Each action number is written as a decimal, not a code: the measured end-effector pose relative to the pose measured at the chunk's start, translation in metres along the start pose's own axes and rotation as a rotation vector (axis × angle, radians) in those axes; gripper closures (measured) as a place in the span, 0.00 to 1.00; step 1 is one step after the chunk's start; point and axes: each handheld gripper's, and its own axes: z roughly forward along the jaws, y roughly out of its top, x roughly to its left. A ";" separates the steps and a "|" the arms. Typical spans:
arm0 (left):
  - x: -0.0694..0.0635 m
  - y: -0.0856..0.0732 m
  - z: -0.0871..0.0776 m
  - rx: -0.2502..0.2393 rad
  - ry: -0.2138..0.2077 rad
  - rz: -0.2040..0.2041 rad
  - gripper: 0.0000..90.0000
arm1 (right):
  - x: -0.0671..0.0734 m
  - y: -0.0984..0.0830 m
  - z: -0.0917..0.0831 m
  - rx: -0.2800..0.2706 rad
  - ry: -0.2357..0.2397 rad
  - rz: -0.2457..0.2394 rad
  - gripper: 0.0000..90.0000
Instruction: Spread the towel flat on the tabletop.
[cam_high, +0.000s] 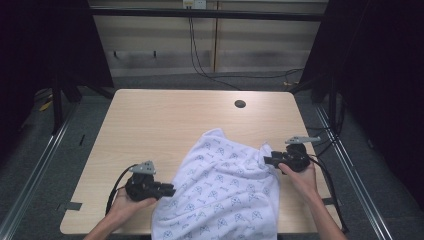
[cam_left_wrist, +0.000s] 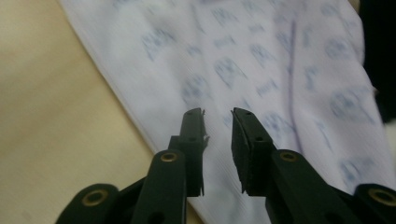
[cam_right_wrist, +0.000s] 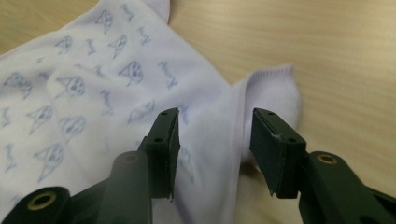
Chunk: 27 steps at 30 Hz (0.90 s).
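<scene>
White cloth (cam_high: 222, 192) with a repeating pale-blue print lies on the wooden table (cam_high: 165, 125), spread from the middle toward the near edge, where it runs out of frame. The print pairs small triangular face-like figures with a short word. In the right gripper view (cam_right_wrist: 88, 79) the word is too faint and small to read; in the left gripper view (cam_left_wrist: 243, 70) it is smeared by blur.

Left gripper (cam_high: 167, 190), at the cloth's left hem: jaws apart by a narrow gap, nothing pinched. In its own view (cam_left_wrist: 218, 122) the tips sit over the fabric just inside the hem; contact cannot be judged.

Right gripper (cam_high: 267, 160), at the cloth's right side, by a folded-up corner: jaws released and wide. In its own view (cam_right_wrist: 215, 122) they straddle the raised hem without pressing it.

Beyond the cloth, a round dark hole (cam_high: 240, 104) in the tabletop. The room to either side is too dark to make out.
</scene>
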 end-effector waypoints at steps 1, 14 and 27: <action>0.004 0.004 0.004 -0.008 0.013 -0.007 0.80 | -0.002 0.004 0.003 -0.012 0.000 -0.002 0.58; 0.017 0.016 0.035 0.058 0.107 0.054 0.97 | 0.021 0.009 -0.001 -0.067 0.110 -0.052 0.99; -0.026 -0.018 0.006 0.154 0.011 0.009 1.00 | 0.074 -0.072 -0.061 0.059 0.218 -0.132 0.97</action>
